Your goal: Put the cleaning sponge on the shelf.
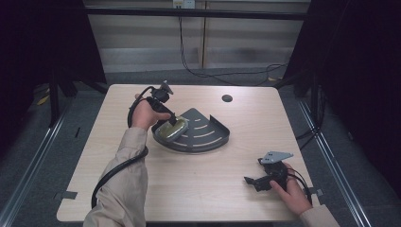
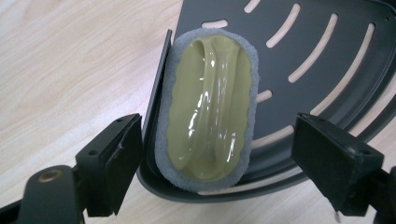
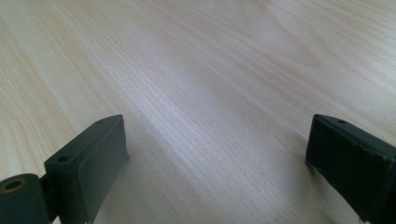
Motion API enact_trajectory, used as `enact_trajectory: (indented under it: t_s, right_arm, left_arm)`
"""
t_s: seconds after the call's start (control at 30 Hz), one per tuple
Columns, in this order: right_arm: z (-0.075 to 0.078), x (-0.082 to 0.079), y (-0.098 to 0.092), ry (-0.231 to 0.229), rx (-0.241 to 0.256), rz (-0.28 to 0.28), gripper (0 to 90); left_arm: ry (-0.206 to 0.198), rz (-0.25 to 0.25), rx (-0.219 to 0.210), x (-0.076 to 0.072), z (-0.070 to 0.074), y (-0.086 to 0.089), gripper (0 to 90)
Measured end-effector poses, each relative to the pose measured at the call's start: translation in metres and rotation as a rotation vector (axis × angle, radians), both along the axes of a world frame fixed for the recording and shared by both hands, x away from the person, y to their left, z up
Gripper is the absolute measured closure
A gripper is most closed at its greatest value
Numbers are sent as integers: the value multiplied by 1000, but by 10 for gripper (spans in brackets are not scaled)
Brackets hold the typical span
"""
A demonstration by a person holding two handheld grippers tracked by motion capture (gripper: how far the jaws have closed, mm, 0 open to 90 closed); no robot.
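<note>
Left gripper view: scrubber (image 2: 208, 109) lies in slotted tray (image 2: 327, 56); both grippers spread wide.

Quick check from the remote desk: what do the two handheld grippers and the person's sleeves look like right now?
Both are black handheld units. The left gripper and right gripper each have a claw of two blocky black jaws with ribbed pads. A grey three-cornered plate tops the right one. A thick black cable trails from the left. The sleeves are beige.

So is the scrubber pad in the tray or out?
In: the scrubber pad lies inside the dark slotted tray, against its straight wall, between the left tool's open jaws.
</note>
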State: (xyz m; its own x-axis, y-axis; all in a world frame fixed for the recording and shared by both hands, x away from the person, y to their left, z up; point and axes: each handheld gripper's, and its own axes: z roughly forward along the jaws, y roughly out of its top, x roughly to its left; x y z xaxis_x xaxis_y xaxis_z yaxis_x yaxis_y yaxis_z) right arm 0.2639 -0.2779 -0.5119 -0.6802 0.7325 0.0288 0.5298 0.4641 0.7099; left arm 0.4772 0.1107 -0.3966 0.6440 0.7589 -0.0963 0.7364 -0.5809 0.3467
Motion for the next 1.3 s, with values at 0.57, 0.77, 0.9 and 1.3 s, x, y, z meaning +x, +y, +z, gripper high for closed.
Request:
enact_trajectory:
  t_s: [0.57,0.77,0.9,1.3]
  right_arm:
    - [0,0,0,0,0,0,48]
    - [0,0,0,-1,-1,1,48]
    - [0,0,0,-1,-1,0,48]
    - [0,0,0,3,0,-1,48]
  left_arm:
    - [0,-2,-24,-20,4,10,171]
    - [2,1,-26,-27,3,16,174]
    - [-2,-2,-39,-32,2,20,177]
    - [-8,1,-75,-51,-8,44,179]
